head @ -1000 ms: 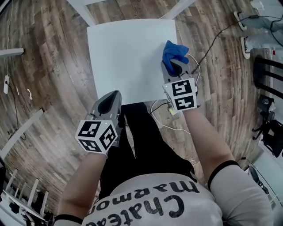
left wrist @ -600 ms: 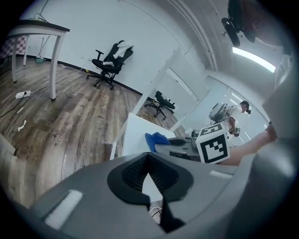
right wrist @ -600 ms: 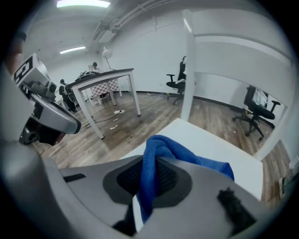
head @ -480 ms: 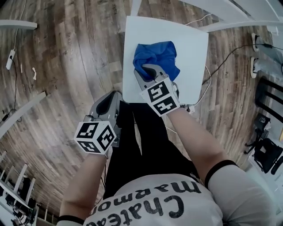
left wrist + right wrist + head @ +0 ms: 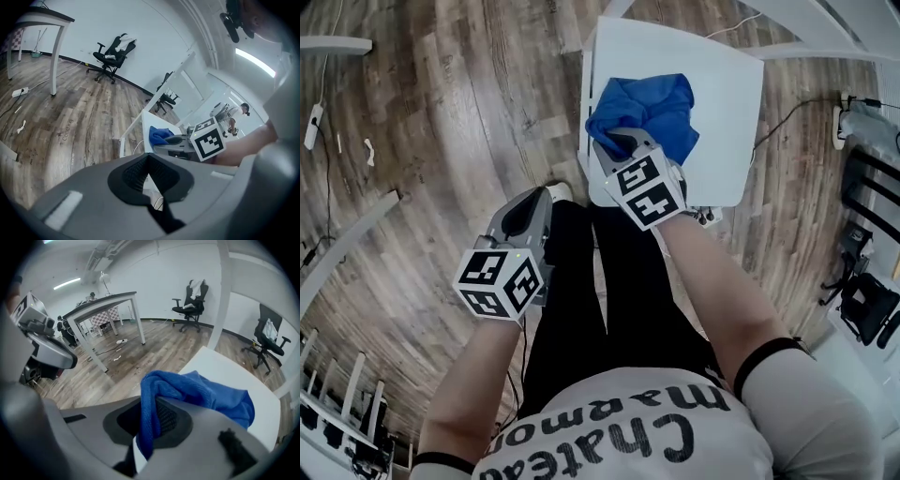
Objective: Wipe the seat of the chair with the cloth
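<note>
The blue cloth (image 5: 649,111) lies bunched on the white chair seat (image 5: 727,94), near its left front part. My right gripper (image 5: 614,145) is shut on the cloth (image 5: 197,390), a fold of which hangs between its jaws. The seat (image 5: 225,371) stretches away behind the cloth. My left gripper (image 5: 528,214) hangs off the seat over the person's black trousers, shut with nothing in it. In the left gripper view the cloth (image 5: 159,135) and the right gripper (image 5: 176,139) show on the seat (image 5: 151,123) ahead.
Wood floor surrounds the chair. White cables (image 5: 708,217) trail by the seat's front edge. White table legs (image 5: 356,253) cross the floor at left. Office chairs (image 5: 190,303) and a table (image 5: 105,303) stand further off in the room.
The right gripper has dragged the cloth from the seat's right side across to its left front part. The left gripper has stayed off the seat, barely moving.
</note>
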A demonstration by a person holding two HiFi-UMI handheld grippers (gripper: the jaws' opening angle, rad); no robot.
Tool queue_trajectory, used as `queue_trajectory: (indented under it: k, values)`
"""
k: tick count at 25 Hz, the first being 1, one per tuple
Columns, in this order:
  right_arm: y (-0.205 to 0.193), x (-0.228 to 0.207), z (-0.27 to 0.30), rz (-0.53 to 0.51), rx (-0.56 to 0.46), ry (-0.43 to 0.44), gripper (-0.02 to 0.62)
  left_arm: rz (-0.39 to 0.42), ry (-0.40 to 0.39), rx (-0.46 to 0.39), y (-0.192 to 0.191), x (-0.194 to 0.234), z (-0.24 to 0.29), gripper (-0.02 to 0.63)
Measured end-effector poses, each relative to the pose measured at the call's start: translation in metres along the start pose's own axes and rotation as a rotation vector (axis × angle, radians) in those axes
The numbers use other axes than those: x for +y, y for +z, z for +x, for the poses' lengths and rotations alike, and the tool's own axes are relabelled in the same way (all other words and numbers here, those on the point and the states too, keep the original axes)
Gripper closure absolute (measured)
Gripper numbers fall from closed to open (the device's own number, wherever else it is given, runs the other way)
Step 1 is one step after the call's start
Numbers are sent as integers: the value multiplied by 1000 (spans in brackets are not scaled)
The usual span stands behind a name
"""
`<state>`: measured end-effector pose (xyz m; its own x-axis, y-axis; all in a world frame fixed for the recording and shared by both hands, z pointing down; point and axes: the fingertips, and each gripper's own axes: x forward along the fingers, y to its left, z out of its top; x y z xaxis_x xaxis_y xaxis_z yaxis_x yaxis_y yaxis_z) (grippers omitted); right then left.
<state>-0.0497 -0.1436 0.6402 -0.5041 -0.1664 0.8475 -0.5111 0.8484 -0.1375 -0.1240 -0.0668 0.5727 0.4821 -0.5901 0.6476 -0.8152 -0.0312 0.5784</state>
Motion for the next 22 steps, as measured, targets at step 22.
queue_trajectory:
  k: [22]
  values:
    - [-94, -101, -62, 497, -131, -49, 555, -38, 15, 19, -37, -60, 37, 598]
